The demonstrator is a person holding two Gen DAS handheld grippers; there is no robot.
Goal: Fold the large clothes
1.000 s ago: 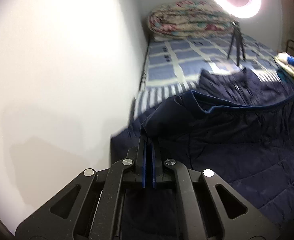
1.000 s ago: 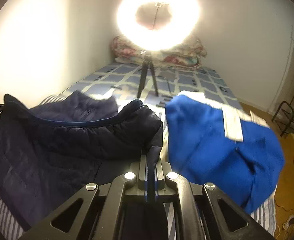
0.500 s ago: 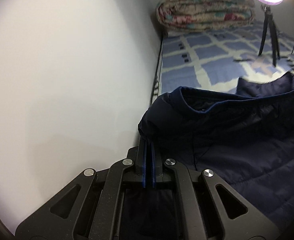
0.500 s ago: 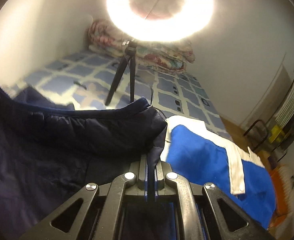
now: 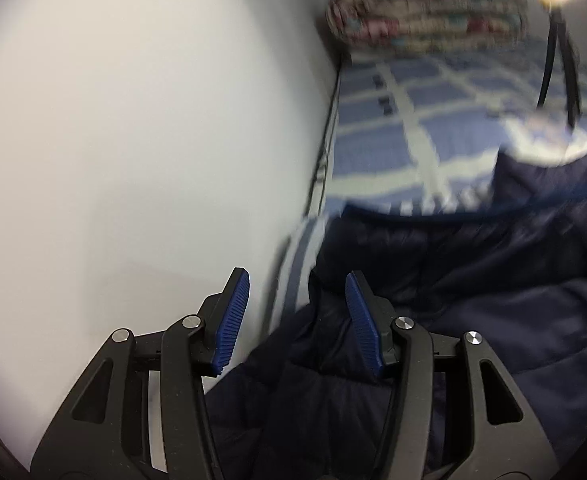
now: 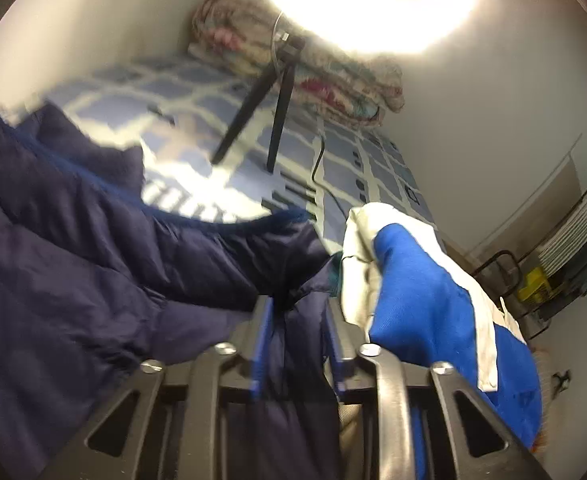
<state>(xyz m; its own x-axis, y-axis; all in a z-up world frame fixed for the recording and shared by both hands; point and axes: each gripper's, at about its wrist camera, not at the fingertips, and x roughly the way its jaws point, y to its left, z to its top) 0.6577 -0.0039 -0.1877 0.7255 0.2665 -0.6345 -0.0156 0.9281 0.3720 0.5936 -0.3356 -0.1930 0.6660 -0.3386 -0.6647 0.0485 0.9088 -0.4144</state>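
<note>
A dark navy quilted jacket (image 5: 473,280) lies spread on the bed; it also shows in the right wrist view (image 6: 93,272). My left gripper (image 5: 295,284) is open, its blue pads wide apart, with the jacket's corner lying loose between them next to the white wall. My right gripper (image 6: 295,308) is open with a fold of the jacket still lying between its pads. A blue and white garment (image 6: 425,300) is heaped just right of the right gripper.
The bed (image 5: 393,136) has a blue and white checked sheet. A ring light (image 6: 365,0) on a black tripod (image 6: 261,112) stands on it. A folded floral quilt (image 5: 425,8) lies at the far end. The white wall (image 5: 133,140) runs along the left.
Both grippers were shut on the jacket's edge and held it up; now both have opened and the jacket has dropped onto the bed.
</note>
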